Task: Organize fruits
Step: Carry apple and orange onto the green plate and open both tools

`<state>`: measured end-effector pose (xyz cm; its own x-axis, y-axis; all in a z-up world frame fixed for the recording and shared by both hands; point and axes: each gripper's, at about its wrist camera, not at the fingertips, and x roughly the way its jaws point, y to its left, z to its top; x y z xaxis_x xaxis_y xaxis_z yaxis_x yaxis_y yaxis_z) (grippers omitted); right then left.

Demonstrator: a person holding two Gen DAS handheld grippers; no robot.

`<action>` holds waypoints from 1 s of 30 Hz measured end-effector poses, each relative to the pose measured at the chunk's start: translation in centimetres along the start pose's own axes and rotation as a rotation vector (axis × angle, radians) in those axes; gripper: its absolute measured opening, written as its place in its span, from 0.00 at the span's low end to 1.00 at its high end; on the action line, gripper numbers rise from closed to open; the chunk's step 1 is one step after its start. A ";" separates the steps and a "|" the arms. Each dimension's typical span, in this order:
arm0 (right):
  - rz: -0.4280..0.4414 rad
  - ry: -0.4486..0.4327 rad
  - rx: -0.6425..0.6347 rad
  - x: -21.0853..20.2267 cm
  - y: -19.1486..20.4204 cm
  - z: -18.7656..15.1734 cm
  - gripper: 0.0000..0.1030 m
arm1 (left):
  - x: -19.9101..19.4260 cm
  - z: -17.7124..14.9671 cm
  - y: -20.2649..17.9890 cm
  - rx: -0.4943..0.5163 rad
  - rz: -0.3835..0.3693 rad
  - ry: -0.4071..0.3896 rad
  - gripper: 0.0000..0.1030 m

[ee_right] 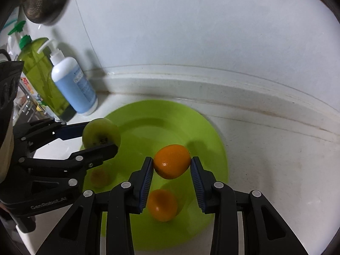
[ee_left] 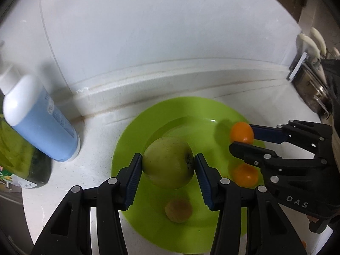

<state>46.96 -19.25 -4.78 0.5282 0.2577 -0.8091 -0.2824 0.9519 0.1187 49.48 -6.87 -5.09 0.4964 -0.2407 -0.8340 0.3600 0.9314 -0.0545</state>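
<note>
- The green plate (ee_left: 131,140) sits on the white counter (ee_right: 265,159) near the back wall; both fruits in hand are above it, so I judge the step to be setting them down on it.
- The left gripper (ee_left: 167,163) is closed on the apple (ee_left: 167,162) — pads at its widest sides, fruit clear of the plate. Lower it onto bare plate beyond the small brown fruit (ee_left: 178,210) before opening.
- The right gripper (ee_right: 171,162) is clamped on an orange (ee_right: 171,161) above a second orange (ee_right: 162,205) lying on the plate. Place it beside that one — not on top, since round fruit is likely to roll.
</note>
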 end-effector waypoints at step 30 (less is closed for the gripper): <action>0.025 0.082 0.026 3.4 -0.5 0.4 0.36 | 1.6 0.8 0.2 0.026 0.021 0.026 0.49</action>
<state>49.25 -18.79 -7.39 0.4535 0.2681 -0.8500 -0.2733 0.9496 0.1537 50.98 -7.24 -5.97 0.4836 -0.2133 -0.8489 0.3700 0.9288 -0.0226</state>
